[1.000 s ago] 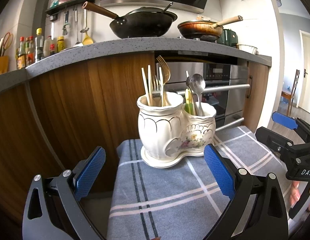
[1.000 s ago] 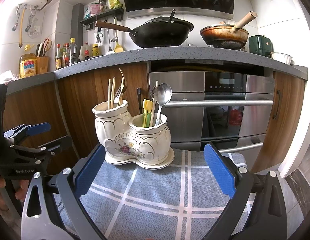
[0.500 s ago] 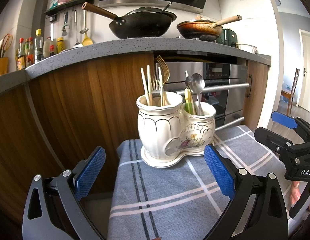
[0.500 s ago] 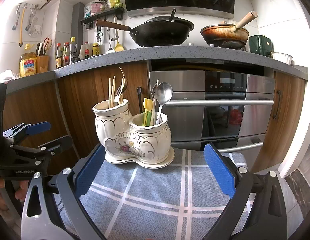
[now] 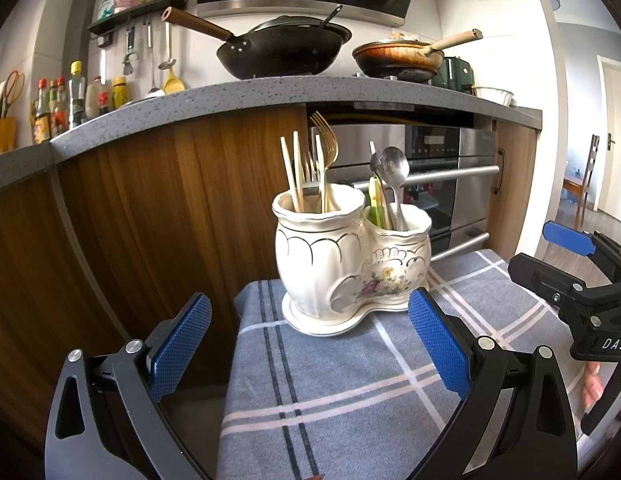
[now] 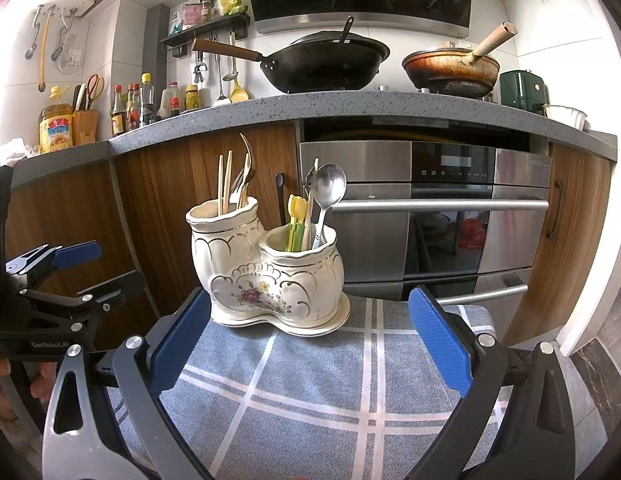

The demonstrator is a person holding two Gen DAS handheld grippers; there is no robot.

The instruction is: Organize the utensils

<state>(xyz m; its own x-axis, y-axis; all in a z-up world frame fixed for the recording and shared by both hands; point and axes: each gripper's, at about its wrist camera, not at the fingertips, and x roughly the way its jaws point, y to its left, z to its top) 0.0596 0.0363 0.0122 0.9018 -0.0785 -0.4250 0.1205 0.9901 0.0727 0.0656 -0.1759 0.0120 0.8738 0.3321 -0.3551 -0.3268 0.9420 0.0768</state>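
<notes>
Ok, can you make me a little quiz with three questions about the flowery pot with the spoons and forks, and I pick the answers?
1. Where does the flowery holder stand?
A. on the checked cloth
B. on the grey counter
C. inside the oven

2. How many cups does the holder have?
A. one
B. two
C. four

3. What are the two hand-held grippers doing?
A. both open and empty
B. both squeezing a spoon
C. one holding a fork

Answers: 1 A, its base sits on the cloth. 2 B, a taller cup with forks joins a shorter cup with the big spoon. 3 A, the left hand-held gripper and right hand-held gripper show wide gaps with nothing between the blue pads.
</notes>
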